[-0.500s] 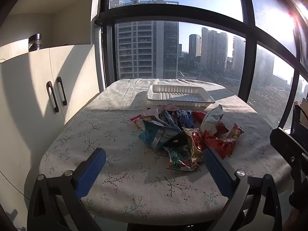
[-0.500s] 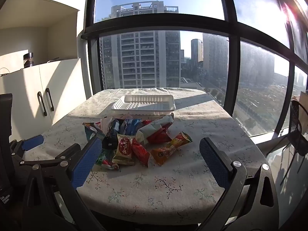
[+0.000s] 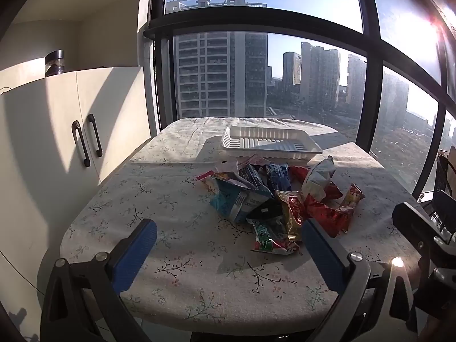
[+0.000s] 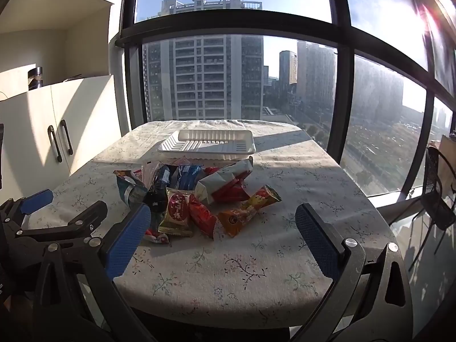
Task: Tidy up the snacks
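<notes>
Covering table (image 3: 176, 273): floral cloth; cabinet (image 3: 51, 142) beside window (image 4: 228, 71); sun glare.

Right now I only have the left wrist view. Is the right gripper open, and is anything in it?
Observer: The right gripper is open and empty. Its blue pads stand short of the heap of foil snack packets.
Operator: What lies closest to its fingers?
Observer: A gold packet with a round red label lies face up just beyond the left fingertip. An orange-and-yellow packet lies on the heap's right side, roughly between the two fingers.
</notes>
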### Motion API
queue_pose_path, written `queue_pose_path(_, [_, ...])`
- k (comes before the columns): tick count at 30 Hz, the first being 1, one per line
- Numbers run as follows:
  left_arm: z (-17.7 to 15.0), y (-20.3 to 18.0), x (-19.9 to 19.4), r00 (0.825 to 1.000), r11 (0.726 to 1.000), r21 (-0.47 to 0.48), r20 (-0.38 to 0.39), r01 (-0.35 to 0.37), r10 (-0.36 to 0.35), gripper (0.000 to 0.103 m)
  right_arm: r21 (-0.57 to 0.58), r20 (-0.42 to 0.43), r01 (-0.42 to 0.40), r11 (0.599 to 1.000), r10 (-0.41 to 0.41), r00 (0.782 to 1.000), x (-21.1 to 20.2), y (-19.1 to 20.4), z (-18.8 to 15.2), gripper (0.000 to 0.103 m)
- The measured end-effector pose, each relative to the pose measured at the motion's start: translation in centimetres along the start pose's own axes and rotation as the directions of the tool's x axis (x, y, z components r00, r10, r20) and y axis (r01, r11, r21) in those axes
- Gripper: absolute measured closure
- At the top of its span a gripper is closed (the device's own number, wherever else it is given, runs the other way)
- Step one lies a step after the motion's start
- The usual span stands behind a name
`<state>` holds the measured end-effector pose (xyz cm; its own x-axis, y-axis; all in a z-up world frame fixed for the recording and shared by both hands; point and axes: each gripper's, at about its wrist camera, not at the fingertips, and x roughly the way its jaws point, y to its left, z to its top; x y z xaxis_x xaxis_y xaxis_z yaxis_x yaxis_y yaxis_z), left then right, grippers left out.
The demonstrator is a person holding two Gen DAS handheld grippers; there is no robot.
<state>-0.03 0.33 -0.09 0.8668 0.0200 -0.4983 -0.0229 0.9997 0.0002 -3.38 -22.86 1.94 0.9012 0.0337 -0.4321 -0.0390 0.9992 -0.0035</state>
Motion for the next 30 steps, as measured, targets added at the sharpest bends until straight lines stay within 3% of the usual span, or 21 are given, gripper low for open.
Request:
queue_pose_path(10, [0.2, 0.4, -0.2, 1.000, 1.000, -0.013, 0.016, -0.019, 0.019, 0.000, 0.016, -0.030, 0.046, 0.999, -0.046, 0.999, 0.7, -0.2, 0.0, 0.000])
queue_pose_path(30, [0.2, 0.6, -0.3, 1.000, 1.000, -0.003, 0.012, -0.019, 0.019, 0.000, 0.017, -0.040, 0.041, 0.999, -0.041, 0.998, 1.1, 0.1, -0.2, 0.000])
